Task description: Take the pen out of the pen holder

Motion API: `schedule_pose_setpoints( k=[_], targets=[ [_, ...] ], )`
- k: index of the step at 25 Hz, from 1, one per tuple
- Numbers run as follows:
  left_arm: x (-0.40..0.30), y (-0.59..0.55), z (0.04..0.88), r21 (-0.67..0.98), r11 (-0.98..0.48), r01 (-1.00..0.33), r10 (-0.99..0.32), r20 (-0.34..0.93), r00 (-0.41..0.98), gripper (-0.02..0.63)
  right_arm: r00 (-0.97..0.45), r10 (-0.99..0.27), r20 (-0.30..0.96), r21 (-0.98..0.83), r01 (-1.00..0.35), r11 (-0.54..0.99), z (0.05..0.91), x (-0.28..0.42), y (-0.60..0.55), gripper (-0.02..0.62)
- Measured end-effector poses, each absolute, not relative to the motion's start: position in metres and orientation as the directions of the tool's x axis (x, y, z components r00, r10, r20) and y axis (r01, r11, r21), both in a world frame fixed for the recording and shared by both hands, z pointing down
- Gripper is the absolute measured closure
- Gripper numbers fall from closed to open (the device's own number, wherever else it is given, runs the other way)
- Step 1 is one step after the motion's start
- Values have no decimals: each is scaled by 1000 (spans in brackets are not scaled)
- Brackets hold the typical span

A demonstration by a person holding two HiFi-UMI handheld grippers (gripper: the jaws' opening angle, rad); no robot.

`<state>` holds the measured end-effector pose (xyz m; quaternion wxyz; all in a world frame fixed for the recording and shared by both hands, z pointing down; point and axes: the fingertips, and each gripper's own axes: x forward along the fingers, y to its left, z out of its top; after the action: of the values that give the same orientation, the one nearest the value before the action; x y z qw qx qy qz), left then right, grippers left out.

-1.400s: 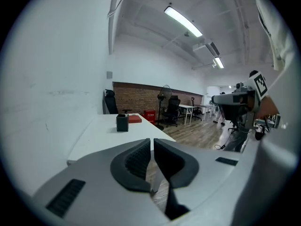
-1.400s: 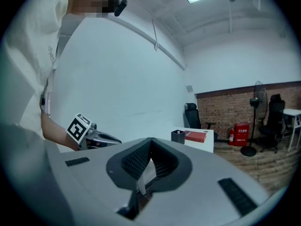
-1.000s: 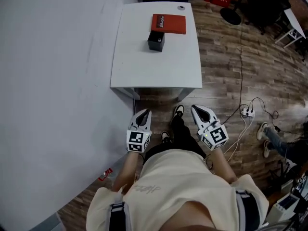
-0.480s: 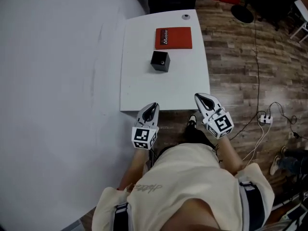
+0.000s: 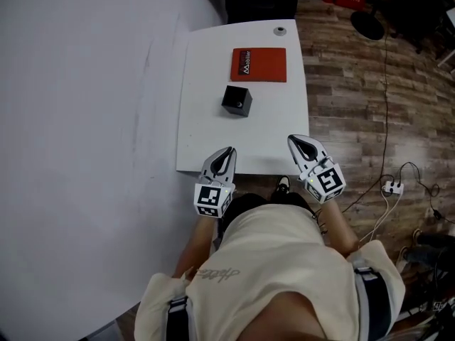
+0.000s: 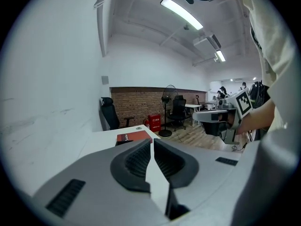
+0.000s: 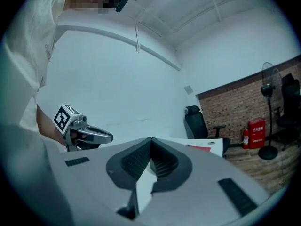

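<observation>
With the person stepped closer, left gripper (image 5: pixel 226 152) and right gripper (image 5: pixel 296 141), jaws together and empty, reach the near edge of the table (image 5: pixel 213 137); the pen holder (image 5: pixel 237 100), upper centre, its pen too small to discern, awaits approach.

Office (swivel chair (image 6: pixel 108 111), desk (image 5: pixel 206 133))

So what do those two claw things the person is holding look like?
The left gripper and the right gripper are both light grey and pointed like beaks, with black ribbed pads inside. Each carries a white cube printed with black square markers. The person wears a cream shirt.
</observation>
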<state>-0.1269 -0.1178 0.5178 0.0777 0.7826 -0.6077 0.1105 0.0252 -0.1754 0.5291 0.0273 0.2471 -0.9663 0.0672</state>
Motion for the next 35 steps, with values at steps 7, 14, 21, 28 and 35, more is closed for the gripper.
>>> schedule_pose_setpoints(
  k=[7,14,21,28,35],
  targets=[
    [-142,-132,520,26,-218,-976,-945,245,218,569,-884,-459,85,-103,-466,879,523,19,-188,589],
    [-149,-158,526,52,-250,-967,-935,245,255,569,-878,-462,127,-109,-475,873,523,8,-197,589],
    [-163,-194,529,64,-296,-953,-919,255,302,569,-867,-473,157,-105,-491,865,516,-8,-212,589],
    [-168,-224,550,70,-378,-923,-871,311,380,568,-839,-513,181,-106,-536,838,519,-17,-230,589],
    [-172,-246,579,79,-432,-898,-821,376,429,560,-799,-552,238,-130,-589,797,540,-16,-239,589]
  ],
)
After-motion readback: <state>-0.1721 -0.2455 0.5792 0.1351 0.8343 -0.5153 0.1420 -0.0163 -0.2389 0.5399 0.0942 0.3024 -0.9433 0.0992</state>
